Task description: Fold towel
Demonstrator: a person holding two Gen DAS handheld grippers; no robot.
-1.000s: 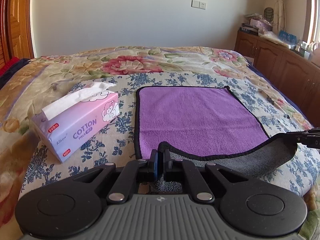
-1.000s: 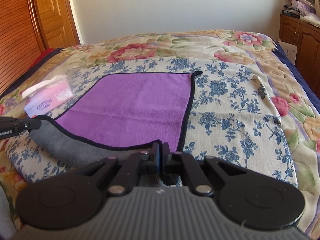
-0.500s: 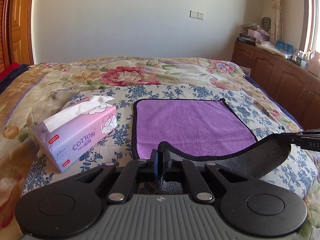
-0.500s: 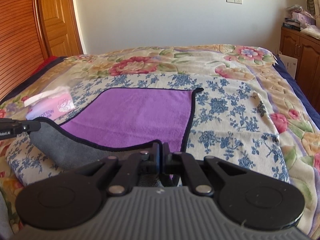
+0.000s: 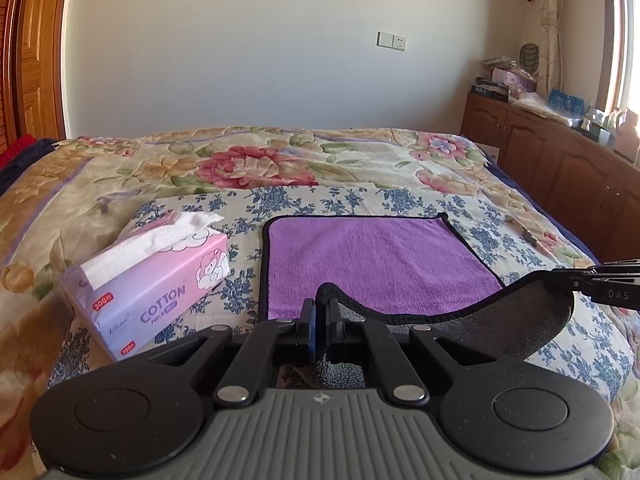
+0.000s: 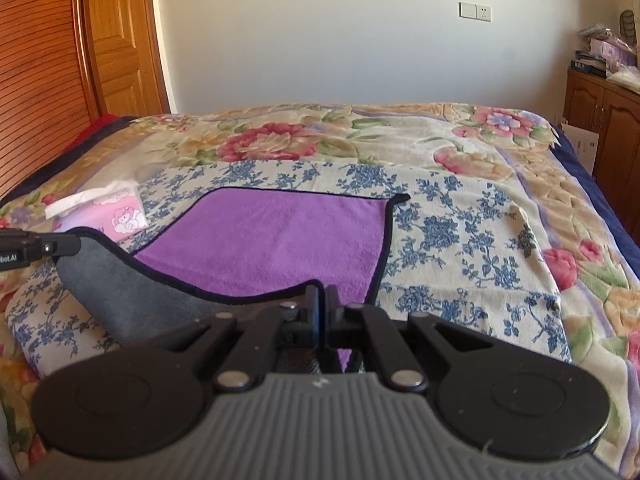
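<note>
Left black two-finger gripper (image 5: pixel 320 312) pinched tight on near-left corner of purple microfibre towel with grey underside and black trim (image 5: pixel 376 256), right black two-finger gripper (image 6: pixel 322 300) clamped on near-right corner; near edge lifted off blue-floral sheet (image 6: pixel 460 240), sagging between both, grey side showing; far part of towel flat on sheet over floral quilted bedspread (image 5: pixel 256 160); pink soft-pack tissue box marked COTTON (image 5: pixel 148 288) just left of towel, not touching

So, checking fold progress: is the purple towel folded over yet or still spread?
Mostly spread. The towel lies flat on the bed; only its near edge is lifted, grey underside showing, pinched by the left gripper and right gripper.
</note>
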